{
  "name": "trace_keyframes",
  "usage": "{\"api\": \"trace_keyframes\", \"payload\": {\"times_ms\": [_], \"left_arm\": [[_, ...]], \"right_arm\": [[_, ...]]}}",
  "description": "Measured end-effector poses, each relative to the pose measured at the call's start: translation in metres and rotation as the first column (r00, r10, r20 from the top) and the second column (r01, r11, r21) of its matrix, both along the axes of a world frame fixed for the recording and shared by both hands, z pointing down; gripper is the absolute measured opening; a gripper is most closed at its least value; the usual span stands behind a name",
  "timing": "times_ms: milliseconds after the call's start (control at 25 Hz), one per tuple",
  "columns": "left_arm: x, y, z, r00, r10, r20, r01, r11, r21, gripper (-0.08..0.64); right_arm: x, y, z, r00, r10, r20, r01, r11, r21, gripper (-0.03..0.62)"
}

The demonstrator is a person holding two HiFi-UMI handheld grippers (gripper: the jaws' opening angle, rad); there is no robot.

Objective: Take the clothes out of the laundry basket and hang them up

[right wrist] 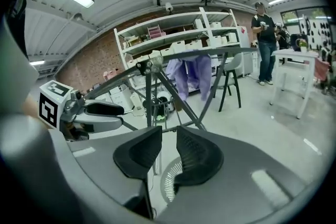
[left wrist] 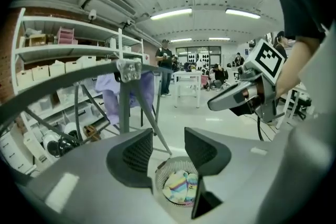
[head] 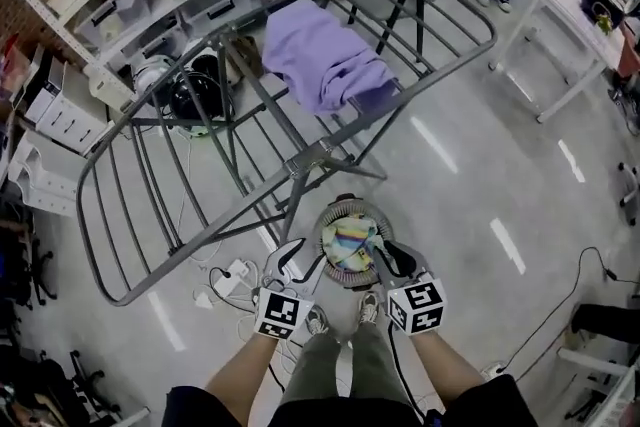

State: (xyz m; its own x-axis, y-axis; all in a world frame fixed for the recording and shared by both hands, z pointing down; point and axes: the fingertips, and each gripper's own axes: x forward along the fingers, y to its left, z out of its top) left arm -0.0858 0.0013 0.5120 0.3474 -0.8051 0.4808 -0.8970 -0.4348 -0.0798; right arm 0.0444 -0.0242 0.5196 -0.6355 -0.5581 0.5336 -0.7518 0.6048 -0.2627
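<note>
From the head view, the basket [head: 340,277] stands on the floor at the person's feet, below the near end of the rack [head: 312,155], with a striped cloth [head: 352,240] bunched inside. The left gripper [head: 288,260] and right gripper [head: 395,260] flank it, one at each side of its rim; whether either touches it cannot be told from here. A purple garment [head: 322,55] is draped over the rack's far rods, and cables [head: 230,280] lie on the floor by the left gripper. This view does not make the jaws plain, but each gripper's own view does. The left gripper view shows its jaws well apart and empty, and through the gap, lower down, the basket with the striped cloth in full sight. The right gripper view shows its jaws parted by only a narrow slit, also empty. There only a slice of the basket's slotted wall shows beneath them, and the cloth is hidden behind the right jaw. That view alone takes in a standing person [right wrist: 265,42] beside a white table [right wrist: 299,57], a chair [right wrist: 231,71] past the rack and shelves [right wrist: 173,34] against a brick wall. Both gripper views show the purple garment hanging down from the rack.
</note>
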Motion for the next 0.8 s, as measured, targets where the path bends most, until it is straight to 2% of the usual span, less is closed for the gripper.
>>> {"api": "trace_keyframes", "payload": {"times_ms": [200, 400, 600, 800], "left_arm": [[0.003, 0.013, 0.083, 1.000, 0.018, -0.003, -0.018, 0.992, -0.123, 0.192], [0.013, 0.024, 0.169, 0.998, 0.063, 0.012, -0.059, 0.972, -0.227, 0.192], [0.024, 0.030, 0.246, 0.993, 0.116, 0.025, -0.102, 0.945, -0.311, 0.192], [0.041, 0.030, 0.317, 0.986, 0.161, 0.040, -0.135, 0.920, -0.368, 0.192]], "right_arm": [[0.022, 0.011, 0.077, 0.996, 0.066, -0.052, -0.070, 0.995, -0.073, 0.091], [0.042, 0.024, 0.155, 0.989, 0.109, -0.097, -0.122, 0.983, -0.134, 0.091], [0.049, 0.037, 0.228, 0.986, 0.107, -0.128, -0.130, 0.974, -0.187, 0.091], [0.052, 0.044, 0.293, 0.986, 0.055, -0.155, -0.091, 0.968, -0.235, 0.091]]}}
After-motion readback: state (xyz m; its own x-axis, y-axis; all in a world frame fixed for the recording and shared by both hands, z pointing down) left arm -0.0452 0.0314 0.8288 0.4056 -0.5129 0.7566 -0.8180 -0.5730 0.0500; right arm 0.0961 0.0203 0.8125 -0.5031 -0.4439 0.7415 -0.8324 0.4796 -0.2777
